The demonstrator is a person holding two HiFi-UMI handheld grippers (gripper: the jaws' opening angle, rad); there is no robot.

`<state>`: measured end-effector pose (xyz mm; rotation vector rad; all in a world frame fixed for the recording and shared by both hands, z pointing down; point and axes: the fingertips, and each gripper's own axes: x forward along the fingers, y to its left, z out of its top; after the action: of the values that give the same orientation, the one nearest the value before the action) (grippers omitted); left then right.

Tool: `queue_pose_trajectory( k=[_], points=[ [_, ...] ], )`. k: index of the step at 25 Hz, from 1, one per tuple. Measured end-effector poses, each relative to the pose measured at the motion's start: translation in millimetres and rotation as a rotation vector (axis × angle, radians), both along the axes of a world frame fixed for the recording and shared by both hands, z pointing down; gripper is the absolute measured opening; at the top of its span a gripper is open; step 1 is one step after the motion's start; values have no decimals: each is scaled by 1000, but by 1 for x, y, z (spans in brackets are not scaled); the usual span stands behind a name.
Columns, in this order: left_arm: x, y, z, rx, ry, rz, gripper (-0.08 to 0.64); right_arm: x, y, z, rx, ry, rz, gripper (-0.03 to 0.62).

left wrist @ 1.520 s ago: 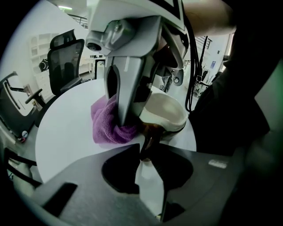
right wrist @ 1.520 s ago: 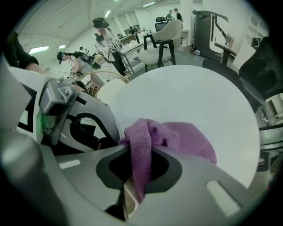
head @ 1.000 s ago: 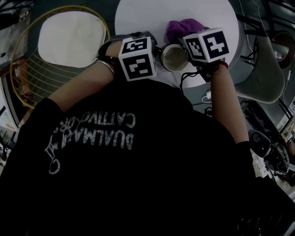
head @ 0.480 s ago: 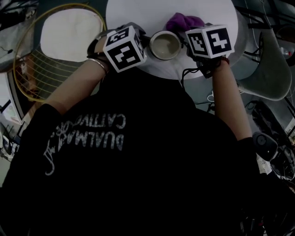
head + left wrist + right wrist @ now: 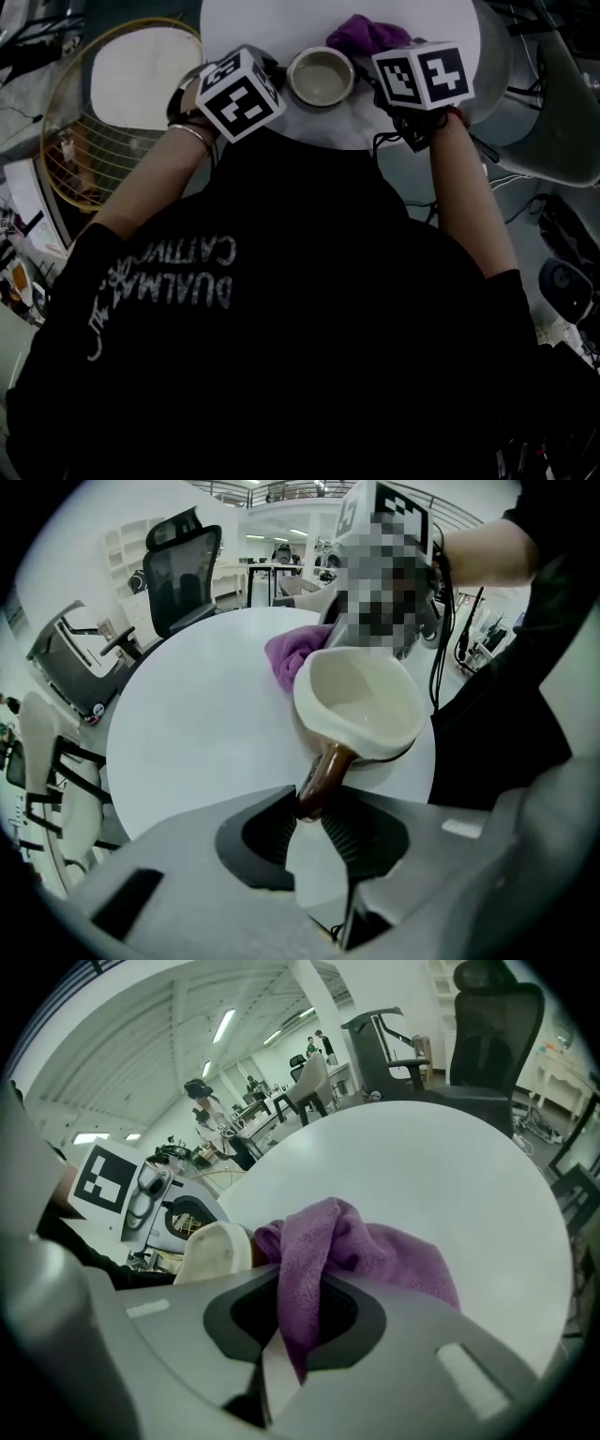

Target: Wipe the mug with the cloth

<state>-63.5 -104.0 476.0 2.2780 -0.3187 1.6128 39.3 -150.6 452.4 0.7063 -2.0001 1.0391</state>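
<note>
Clamping the brown handle point(image 5: 323, 778) of a ceramic mug, cream inside and brown outside point(image 5: 361, 700), my left gripper point(image 5: 314, 810) is showing its two ribbed fingers drawn narrow, one on each side of that handle. The mug's body is sitting just beyond my fingertips, its open mouth tipped a little back toward me, over the near edge of a round white table point(image 5: 187, 724). I cannot tell whether its base is touching the tabletop. A crumpled purple cloth point(image 5: 295, 653) is lying just behind the mug, to the left of it and touching its far side.

Looking along my right gripper point(image 5: 295, 1321), I am pinching a fold of the purple cloth point(image 5: 366, 1246) between fingers that are nearly together. The pinched fold is hanging down through the gap, while the rest is bunching up above and to the right of my fingertips. The mug's cream rim point(image 5: 214, 1249) is peeking out just left of the cloth, against it. The tabletop point(image 5: 422, 1166) is spreading away beyond, and black office chairs point(image 5: 487, 1016) are standing past its far edge.

From the head view, the mug point(image 5: 321, 77) is sitting between my two grippers with its mouth facing up, and the cloth point(image 5: 366, 33) is bunching just beyond it on the right gripper's side. A gold wire chair with a white cushion point(image 5: 131, 84) is standing well off to the left.
</note>
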Motion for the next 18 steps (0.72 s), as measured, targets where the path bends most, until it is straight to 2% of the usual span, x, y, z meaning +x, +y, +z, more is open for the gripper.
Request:
queue_pose_trajectory(
  k=[7, 13, 18],
  points=[
    [6, 4, 8, -12, -34, -44, 83, 12, 14, 3, -11, -114, 98, 48],
    [3, 12, 8, -54, -63, -105, 83, 17, 25, 3, 29, -110, 94, 49],
    [5, 16, 9, -41, -67, -133, 81, 25, 40, 3, 56, -123, 115, 49]
  ],
)
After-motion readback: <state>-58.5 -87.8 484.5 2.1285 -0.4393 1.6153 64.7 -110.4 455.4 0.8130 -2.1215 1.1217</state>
